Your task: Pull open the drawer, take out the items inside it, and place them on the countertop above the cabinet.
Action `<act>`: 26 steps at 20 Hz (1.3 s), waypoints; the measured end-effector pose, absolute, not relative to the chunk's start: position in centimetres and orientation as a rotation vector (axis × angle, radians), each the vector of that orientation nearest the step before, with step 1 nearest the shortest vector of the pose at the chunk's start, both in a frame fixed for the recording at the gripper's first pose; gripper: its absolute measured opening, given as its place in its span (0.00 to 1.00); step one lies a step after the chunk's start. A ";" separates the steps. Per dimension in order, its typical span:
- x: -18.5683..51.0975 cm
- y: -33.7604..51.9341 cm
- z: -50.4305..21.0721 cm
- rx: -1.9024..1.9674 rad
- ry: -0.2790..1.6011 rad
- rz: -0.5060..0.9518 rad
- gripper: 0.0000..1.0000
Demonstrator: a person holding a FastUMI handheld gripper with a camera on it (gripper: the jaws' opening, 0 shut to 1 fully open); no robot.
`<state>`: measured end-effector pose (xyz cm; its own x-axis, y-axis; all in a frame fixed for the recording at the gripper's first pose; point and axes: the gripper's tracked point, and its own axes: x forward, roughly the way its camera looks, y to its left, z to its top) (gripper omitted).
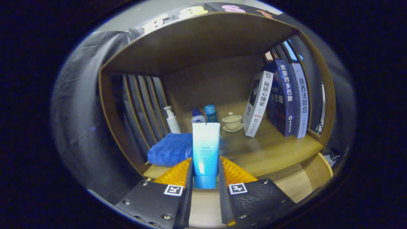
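Pinching a blue cosmetic tube [206, 149] cap-down between both fingers, the gripper [205, 173] is carrying it over the wooden countertop [273, 149]. Placing seems underway; next, lowering it beside the blue towel [170, 149] and releasing.

At the right of the frame, the leaning white book [258, 101] read 拖延心理学 down its spine; the dark blue book [286, 95] beside it read 贪婪的多巴胺; the pale book [302, 98] read 路西法效应; at lower centre, print on the blue-and-white tube [206, 140], pressed between both fingers of the gripper [205, 159], was too small to read.
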<state>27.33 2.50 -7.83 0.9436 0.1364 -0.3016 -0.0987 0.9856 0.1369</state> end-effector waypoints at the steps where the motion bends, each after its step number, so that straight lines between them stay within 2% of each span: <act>1: 28.3 2.3 -8.4 0.108 0.321 0.103 0.38; 11: 32.6 -0.3 -14.0 0.009 0.408 -0.028 0.38; 13: 32.4 -0.9 -14.6 -0.004 0.424 -0.059 0.43; 20: 28.9 -0.5 -12.4 -0.022 0.387 -0.056 1.00; 26: 22.6 -1.2 -8.6 -0.108 0.288 -0.039 1.00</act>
<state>22.61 -1.17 -8.60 0.9580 -0.0540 -0.2815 0.0230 0.9934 -0.1123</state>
